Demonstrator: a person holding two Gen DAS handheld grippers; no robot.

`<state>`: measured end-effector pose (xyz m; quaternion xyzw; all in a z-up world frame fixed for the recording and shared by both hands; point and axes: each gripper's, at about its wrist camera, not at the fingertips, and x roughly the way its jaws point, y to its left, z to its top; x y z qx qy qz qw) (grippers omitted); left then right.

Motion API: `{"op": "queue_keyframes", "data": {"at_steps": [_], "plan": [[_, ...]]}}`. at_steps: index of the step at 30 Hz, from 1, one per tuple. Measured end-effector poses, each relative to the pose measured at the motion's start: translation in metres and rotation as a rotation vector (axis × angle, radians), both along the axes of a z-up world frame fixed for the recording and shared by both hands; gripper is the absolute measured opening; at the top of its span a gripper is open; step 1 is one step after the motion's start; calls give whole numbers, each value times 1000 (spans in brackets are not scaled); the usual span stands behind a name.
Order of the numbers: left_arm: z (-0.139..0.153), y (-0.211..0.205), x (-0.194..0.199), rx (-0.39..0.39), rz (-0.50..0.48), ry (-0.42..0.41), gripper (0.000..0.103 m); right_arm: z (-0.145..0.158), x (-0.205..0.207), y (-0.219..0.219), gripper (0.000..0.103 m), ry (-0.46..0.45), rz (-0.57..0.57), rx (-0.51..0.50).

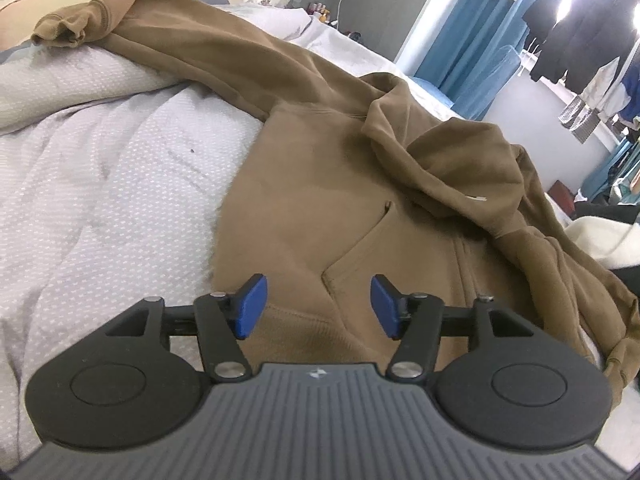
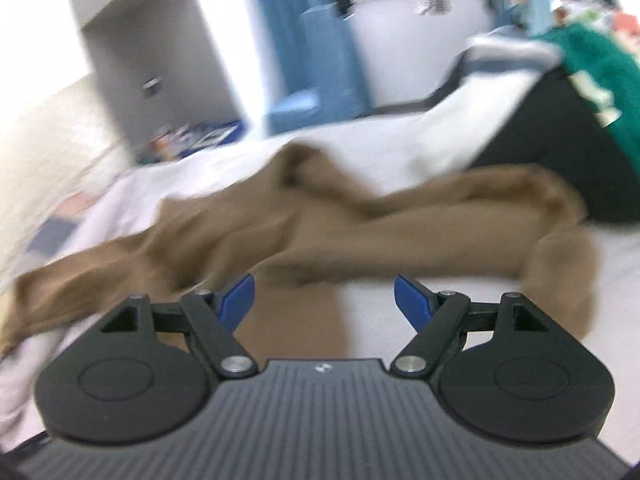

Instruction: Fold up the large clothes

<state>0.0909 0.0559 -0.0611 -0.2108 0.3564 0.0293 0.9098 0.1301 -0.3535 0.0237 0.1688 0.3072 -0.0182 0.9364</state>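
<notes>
- A brown hoodie (image 1: 320, 184) lies spread on the bed (image 1: 100, 168), front pocket up, one sleeve stretched toward the headboard end.
- The left gripper (image 1: 318, 306) hovers over the hoodie's hem, its blue pads (image 1: 252, 306) apart, nothing between them.
- The right gripper (image 2: 324, 300), in a blurred view, stands wide apart above the hoodie (image 2: 300, 220), holding nothing.
- Beyond the hoodie lies a green garment (image 2: 604, 92); its white print is unreadable.
</notes>
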Motion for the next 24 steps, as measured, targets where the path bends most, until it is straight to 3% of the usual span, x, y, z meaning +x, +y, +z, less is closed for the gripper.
{"op": "queue_keyframes", "data": {"at_steps": [3,7,14,17,24], "plan": [[-1,1,0,28,14,20,72,-15,-6,35,78,30,72,42],[-3,2,1,73,49,56,76,-44,-9,66,78,87,130,5],[-16,7,9,103,102,126,80,-89,-10,68,79,143,129,-108],[-18,6,12,138,120,131,80,-95,-8,71,86,141,153,-124],[-27,4,21,152,127,160,81,-97,-4,93,87,70,166,-295]]}}
